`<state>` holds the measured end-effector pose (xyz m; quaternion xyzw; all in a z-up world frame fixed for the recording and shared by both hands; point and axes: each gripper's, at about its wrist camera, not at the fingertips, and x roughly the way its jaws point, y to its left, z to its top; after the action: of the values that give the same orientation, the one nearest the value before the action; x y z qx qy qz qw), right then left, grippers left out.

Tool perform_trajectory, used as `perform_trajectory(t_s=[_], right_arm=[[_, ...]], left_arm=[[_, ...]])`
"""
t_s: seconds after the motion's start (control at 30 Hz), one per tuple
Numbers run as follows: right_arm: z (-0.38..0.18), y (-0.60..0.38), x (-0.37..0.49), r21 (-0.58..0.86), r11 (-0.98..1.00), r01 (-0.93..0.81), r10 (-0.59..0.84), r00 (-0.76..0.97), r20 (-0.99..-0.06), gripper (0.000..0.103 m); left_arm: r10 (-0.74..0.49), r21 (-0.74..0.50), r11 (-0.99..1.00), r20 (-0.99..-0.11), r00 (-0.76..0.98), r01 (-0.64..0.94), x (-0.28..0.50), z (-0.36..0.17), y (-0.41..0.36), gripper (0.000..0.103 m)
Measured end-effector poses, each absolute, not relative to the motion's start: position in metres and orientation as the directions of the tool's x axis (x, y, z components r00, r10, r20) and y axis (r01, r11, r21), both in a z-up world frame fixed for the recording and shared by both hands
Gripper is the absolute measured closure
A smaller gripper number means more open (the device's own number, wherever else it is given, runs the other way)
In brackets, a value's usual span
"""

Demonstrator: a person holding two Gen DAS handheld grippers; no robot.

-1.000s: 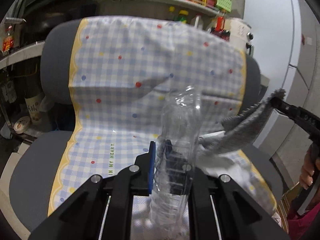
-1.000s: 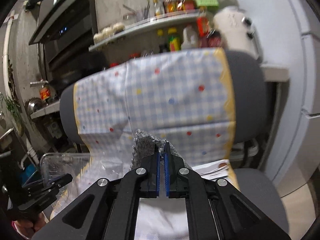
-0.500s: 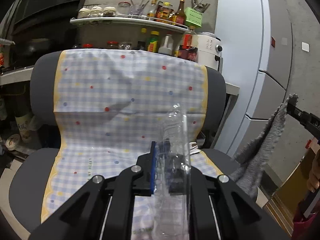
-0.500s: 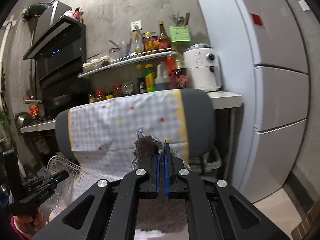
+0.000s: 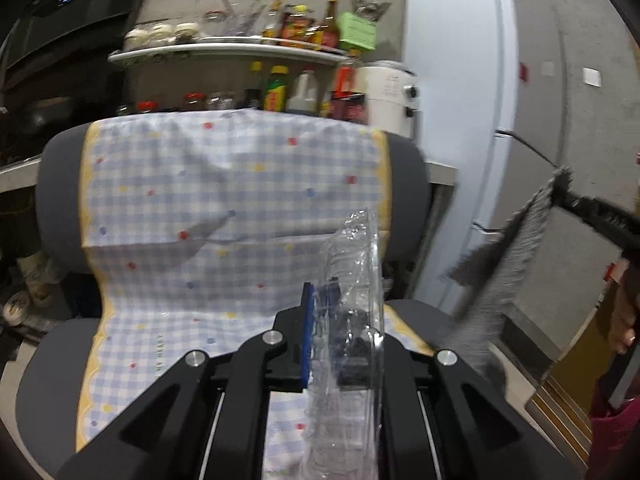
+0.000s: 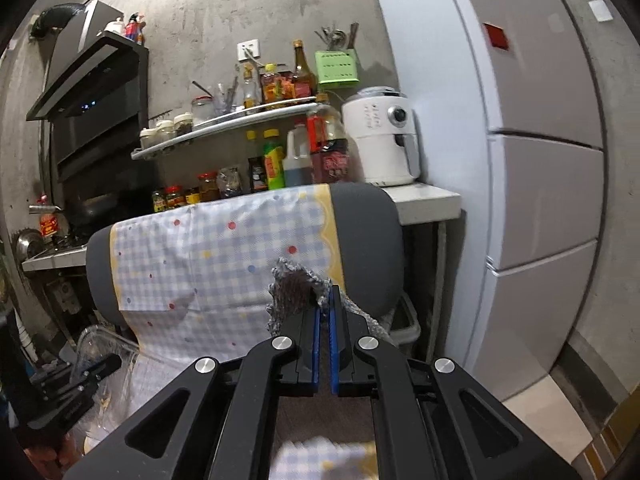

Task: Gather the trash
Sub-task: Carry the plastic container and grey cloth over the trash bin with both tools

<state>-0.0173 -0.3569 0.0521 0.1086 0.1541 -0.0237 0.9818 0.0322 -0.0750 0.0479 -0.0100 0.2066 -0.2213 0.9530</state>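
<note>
A: Two hand-held grippers, both clamped. The left hand-held gripper (image 5: 320,320) pinches a clear plastic container (image 5: 352,280) upright above the chair (image 5: 408,168) seat.

B: And the right hand-held gripper (image 6: 324,312)?

A: Closed on a grey cloth (image 6: 294,286) that hangs off the seat's right edge. Beyond: checked cover (image 5: 224,184), then shelf (image 6: 224,120) with bottles.

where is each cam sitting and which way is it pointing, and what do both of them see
Left wrist: sits on the left gripper, facing the chair; its jaws pinch a clear plastic container; the right gripper with a grey cloth and a hand show at right.
Right wrist: sits on the right gripper, facing chair, shelf and fridge; the left gripper shows lower left.
Shared: chair, checked cover, shelf, cloth, container.
</note>
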Motion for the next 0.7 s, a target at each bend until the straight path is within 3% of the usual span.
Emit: perform_trajectory(t_s=[0.3, 0.7], right_arm=[[0.031, -0.390, -0.091, 0.239, 0.957, 0.164, -0.075, 0.936, -0.343, 0.099], [0.021, -0.434, -0.186, 0.244, 0.905, 0.348, -0.246, 0.897, -0.367, 0.099]], left_arm=[[-0.596, -0.127, 0.789, -0.397, 0.698, 0.601, 0.000, 0.044, -0.140, 0.098], [-0.729, -0.160, 0.638, -0.440, 0.525, 0.753, -0.039, 0.031, -0.205, 0.098]])
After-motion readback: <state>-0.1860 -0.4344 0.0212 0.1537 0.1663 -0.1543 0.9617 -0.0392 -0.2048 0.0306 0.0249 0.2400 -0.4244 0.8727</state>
